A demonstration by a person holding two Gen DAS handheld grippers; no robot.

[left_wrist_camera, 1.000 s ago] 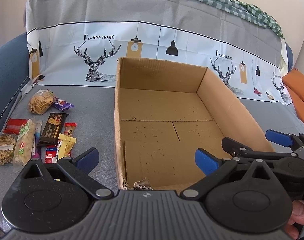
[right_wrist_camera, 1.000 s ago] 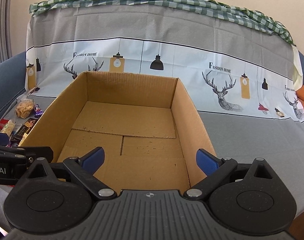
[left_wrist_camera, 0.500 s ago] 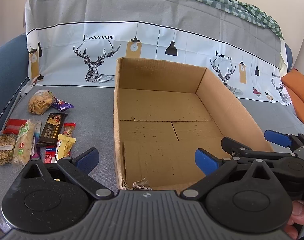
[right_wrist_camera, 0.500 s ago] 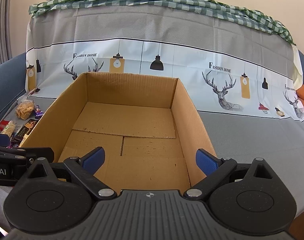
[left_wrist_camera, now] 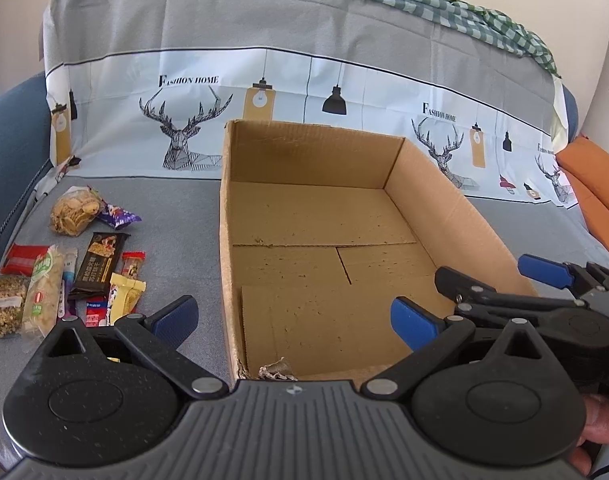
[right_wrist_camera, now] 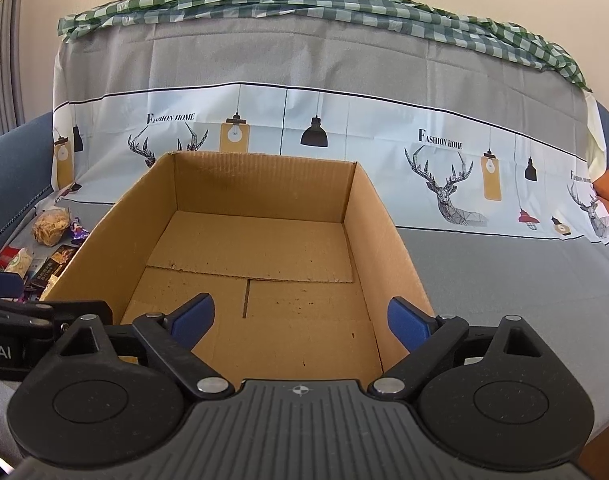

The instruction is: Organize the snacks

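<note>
lying at the far left on the grey cloth (left_wrist_camera: 176, 216), the snacks form a loose cluster: a clear bag of round crackers (left_wrist_camera: 73, 211), a purple wrapper (left_wrist_camera: 116, 216) touching it, a red packet (left_wrist_camera: 23, 258), a bag of grain clusters (left_wrist_camera: 2, 306), a pale green-labelled pack (left_wrist_camera: 44, 288), a black bar (left_wrist_camera: 100, 266), a small red-ended stick (left_wrist_camera: 132, 263) and a yellow wrapper (left_wrist_camera: 126, 296). they sit just left of and beyond the left gripper (left_wrist_camera: 292, 318), outside its jaws, which stand wide apart with nothing between the blue pads; its left pad is close to the nearest wrappers, not touching. right of the snacks stands an open cardboard box (right_wrist_camera: 388, 236), its floor bare. the left gripper straddles the box's near left corner. farther right, the right gripper (right_wrist_camera: 300, 318) points into the box over its near wall, its jaws wide but closing, nothing between them. a fingertip (left_wrist_camera: 596, 436) shows at the lower right edge.
</note>
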